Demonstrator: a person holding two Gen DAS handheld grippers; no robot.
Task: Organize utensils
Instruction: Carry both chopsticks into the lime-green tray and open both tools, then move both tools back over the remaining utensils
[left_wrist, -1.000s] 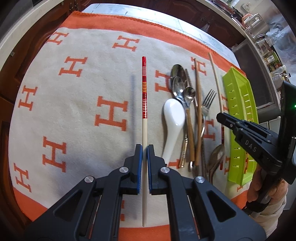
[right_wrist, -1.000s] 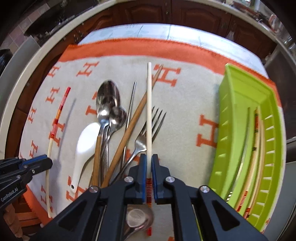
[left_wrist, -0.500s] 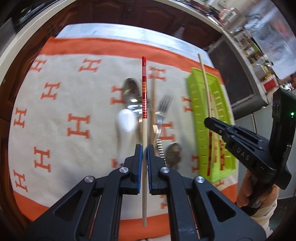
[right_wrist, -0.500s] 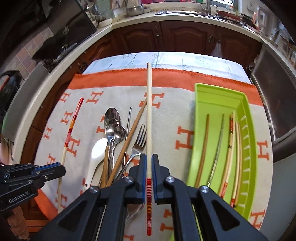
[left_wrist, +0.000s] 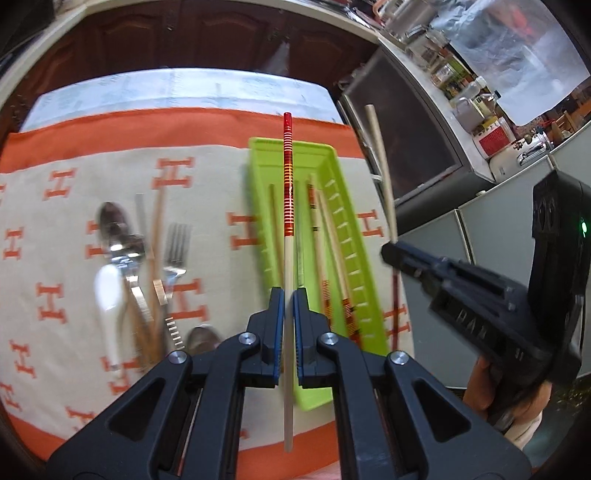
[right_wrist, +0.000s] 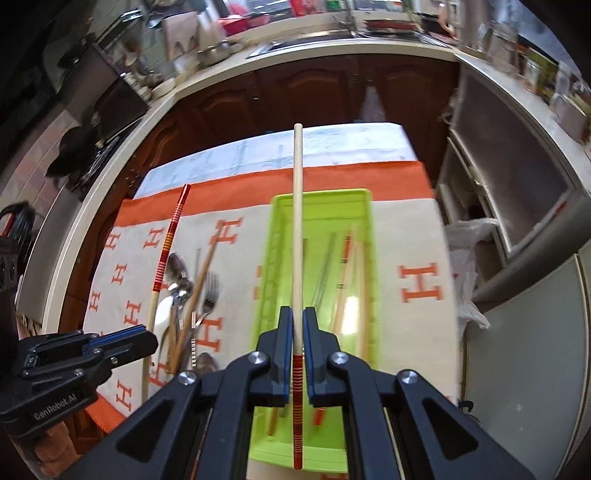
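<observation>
My left gripper (left_wrist: 287, 295) is shut on a chopstick (left_wrist: 287, 192) with a red striped far end and holds it in the air above the green tray (left_wrist: 258, 206). My right gripper (right_wrist: 297, 314) is shut on a matching chopstick (right_wrist: 297, 221), pale end forward, also above the green tray (right_wrist: 364, 195). The tray holds several chopsticks (right_wrist: 347, 273). Spoons, a fork (left_wrist: 173, 254) and a white ceramic spoon (left_wrist: 109, 295) lie in a pile on the cloth at the left. In the left wrist view the right gripper (left_wrist: 391, 254) is at the right, beyond the tray.
An orange-and-cream cloth (left_wrist: 66, 229) covers the table. Dark wood cabinets (right_wrist: 314, 92) stand behind it. A steel appliance (right_wrist: 517, 229) and a grey surface (right_wrist: 524, 369) flank the right edge. The left gripper (right_wrist: 144, 338) shows low at the left in the right wrist view.
Both grippers have lifted their chopsticks off the cloth and moved right, from beside the utensil pile to above the green tray. The views are higher and further back.
</observation>
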